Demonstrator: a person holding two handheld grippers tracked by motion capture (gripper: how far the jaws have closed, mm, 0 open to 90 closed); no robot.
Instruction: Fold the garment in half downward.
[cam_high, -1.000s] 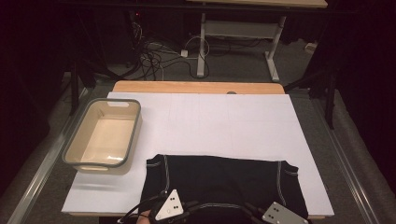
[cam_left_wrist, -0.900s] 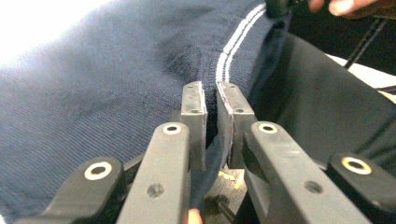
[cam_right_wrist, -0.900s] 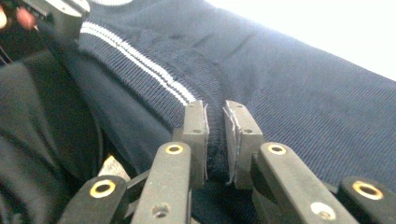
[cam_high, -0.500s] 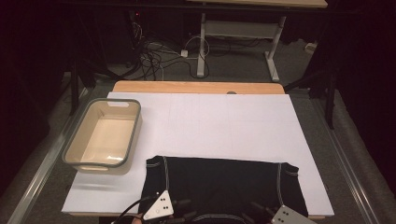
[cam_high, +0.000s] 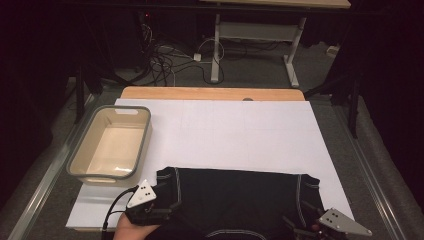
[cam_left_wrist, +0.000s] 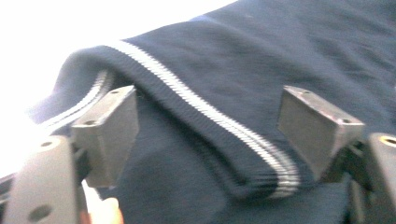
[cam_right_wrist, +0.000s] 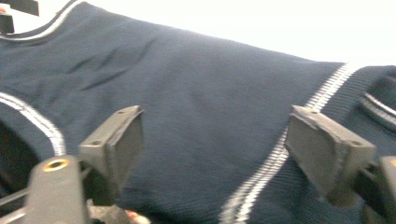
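Both the left tool (cam_high: 159, 204) and the right tool (cam_high: 305, 226) had just spread their jaws wide and let go of the dark navy garment (cam_high: 235, 200), which lay flat on the worktop's (cam_high: 225, 135) near edge, suggesting this placement was finished.

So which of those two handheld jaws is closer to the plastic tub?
The left gripper, at the dark garment's left corner, just below the tub; the right gripper sits far across.
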